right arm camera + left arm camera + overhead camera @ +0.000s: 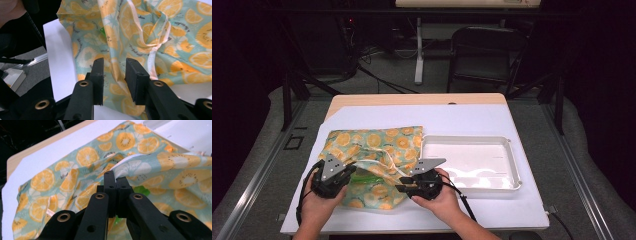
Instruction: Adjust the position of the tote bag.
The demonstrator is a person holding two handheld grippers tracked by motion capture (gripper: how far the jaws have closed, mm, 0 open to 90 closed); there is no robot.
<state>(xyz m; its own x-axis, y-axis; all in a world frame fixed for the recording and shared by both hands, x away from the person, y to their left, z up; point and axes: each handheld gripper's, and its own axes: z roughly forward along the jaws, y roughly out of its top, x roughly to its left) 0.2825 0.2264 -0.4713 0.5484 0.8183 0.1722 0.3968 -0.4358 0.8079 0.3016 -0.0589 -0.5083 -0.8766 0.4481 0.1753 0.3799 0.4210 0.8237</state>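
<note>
1. A fabric bag [372,160] printed with orange slices lies on the near left part of the white table [472,120], its right edge just beside a white tray [512,165].
2. The left tongs [346,172], held in the person's left hand [319,200], are clamped together on the bag's rim. In the left gripper view the two black jaws meet with a fold of the fabric [125,168] pinched between their tips, and the cloth is drawn up into a ridge there.
3. The right tongs [404,184], in the right hand [439,197], sit at the bag's near right edge. In the right gripper view the jaws stand apart with a fold of the bag [113,67] in the gap; the pads do not press on it.
4. A pale drawstring [155,42] loops over the cloth just beyond the right tongs; in the high view the same cord [384,162] trails across the bag between the two hands.
5. Something green [141,191] shows inside the bag's mouth, just beyond the left tongs; what it is cannot be told. It also peeks out in the high view [364,177] between the two tongs.
6. The tray lies to the right of the bag.
</note>
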